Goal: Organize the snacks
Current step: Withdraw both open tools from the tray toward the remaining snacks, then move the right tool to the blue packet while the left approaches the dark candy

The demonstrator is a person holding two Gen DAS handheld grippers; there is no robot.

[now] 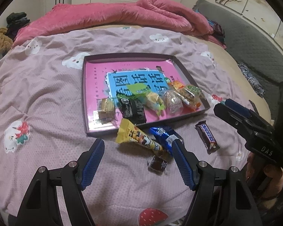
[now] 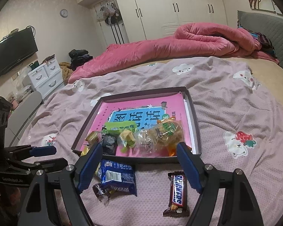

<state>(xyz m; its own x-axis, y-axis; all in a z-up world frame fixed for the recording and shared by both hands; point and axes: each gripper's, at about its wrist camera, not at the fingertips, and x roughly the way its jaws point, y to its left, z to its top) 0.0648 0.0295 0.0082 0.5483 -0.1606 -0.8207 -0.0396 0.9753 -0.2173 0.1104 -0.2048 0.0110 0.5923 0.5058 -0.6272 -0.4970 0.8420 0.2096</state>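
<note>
A shallow dark tray (image 1: 84,94) is set on the pink bed sheet (image 1: 47,94), lined w/ a pink and blue printed sheet. Along its near edge approx. five wrapped snacks are lined up: a gold biscuit pack (image 1: 106,107), a black packet (image 1: 132,109), a yellow-green candy (image 1: 153,99), a clear-wrapped cake (image 1: 172,99) and an orange-green pack (image 1: 190,94). Outside the tray, on the sheet just in front of it, a yellow wrapper (image 1: 137,139) is seen leaning on the rim, w/ a blue packet (image 1: 165,137) beside it, a small dark candy (image 1: 157,163) nearer, and a Snickers bar (image 1: 207,137) off to the right. The left gripper (image 1: 139,162) is held wide open over the yellow wrapper and dark candy; nothing is gripped. The right gripper (image 2: 139,167) is likewise spread wide and empty, w/ the blue packet and Snickers bar framed between its fingers.
</note>
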